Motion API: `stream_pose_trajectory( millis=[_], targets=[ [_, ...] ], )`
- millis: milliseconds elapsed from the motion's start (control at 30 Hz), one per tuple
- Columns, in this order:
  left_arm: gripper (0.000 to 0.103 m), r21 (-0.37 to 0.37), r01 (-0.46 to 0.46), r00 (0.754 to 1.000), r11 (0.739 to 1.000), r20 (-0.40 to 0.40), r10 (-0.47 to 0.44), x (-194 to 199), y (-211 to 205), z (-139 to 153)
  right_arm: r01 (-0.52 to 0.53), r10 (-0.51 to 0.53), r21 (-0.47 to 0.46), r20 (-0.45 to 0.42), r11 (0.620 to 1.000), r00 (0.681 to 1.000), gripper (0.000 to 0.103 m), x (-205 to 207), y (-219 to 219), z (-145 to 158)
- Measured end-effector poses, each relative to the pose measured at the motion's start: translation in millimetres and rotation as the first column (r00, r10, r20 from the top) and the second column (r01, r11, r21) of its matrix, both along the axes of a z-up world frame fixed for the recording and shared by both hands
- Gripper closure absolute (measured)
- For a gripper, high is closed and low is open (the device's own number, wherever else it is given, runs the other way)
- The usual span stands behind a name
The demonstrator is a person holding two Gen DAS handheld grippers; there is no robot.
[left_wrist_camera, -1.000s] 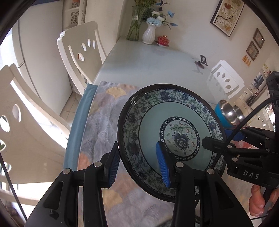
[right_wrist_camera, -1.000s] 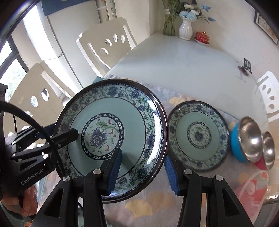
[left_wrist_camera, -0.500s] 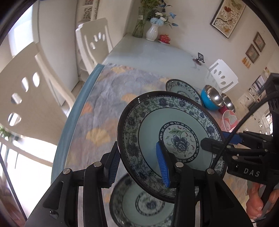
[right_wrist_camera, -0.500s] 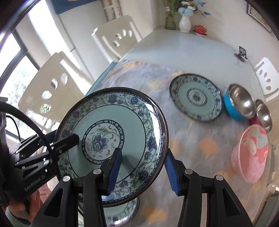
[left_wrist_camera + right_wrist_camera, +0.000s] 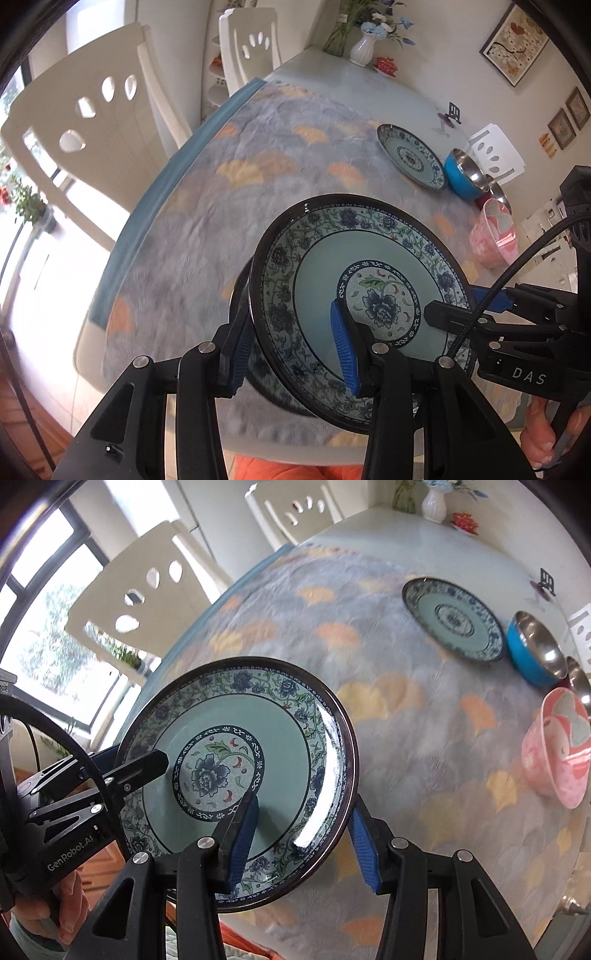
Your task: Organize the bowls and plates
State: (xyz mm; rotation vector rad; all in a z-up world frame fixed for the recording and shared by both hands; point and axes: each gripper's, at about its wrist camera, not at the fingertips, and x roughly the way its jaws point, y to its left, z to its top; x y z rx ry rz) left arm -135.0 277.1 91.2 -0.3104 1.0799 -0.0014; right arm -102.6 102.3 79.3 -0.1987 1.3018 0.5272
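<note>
Two grippers are clamping one floral plate (image 5: 369,295) above a quilted tablecloth (image 5: 258,177) at lower centre, the left gripper (image 5: 295,354) and right gripper (image 5: 303,842) each pinching opposite rims. Upper right, a second plate (image 5: 454,618), blue bowl (image 5: 532,650) and pink bowl (image 5: 557,746) are sitting.

Strong daylight is cast from the blown-out windows (image 5: 55,635) at the left. The grey leaf-patterned cloth (image 5: 229,206) is smeared by motion blur. Glare is seen on the floral blue-green ceramic plate (image 5: 236,775). Edges are bent and darkened by fisheye distortion.
</note>
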Motion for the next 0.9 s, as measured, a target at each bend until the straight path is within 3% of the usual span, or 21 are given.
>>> stream_pose_trajectory(
  millis=[433, 900],
  targets=[
    [0.066, -0.04, -0.064, 0.997, 0.997, -0.048, 0.062, -29.0, 8.2, -30.9, -0.038, 0.036, -0.026, -0.078, 0.999, 0.996, 0.055, -21.0, 7.8, -43.1],
    [0.066, -0.037, -0.07, 0.996, 0.997, -0.057, 0.068, -2.9, 16.3, -40.9, -0.027, 0.021, -0.088, -0.065, 0.996, 0.998, 0.055, -14.5, 16.9, -66.0]
  ],
)
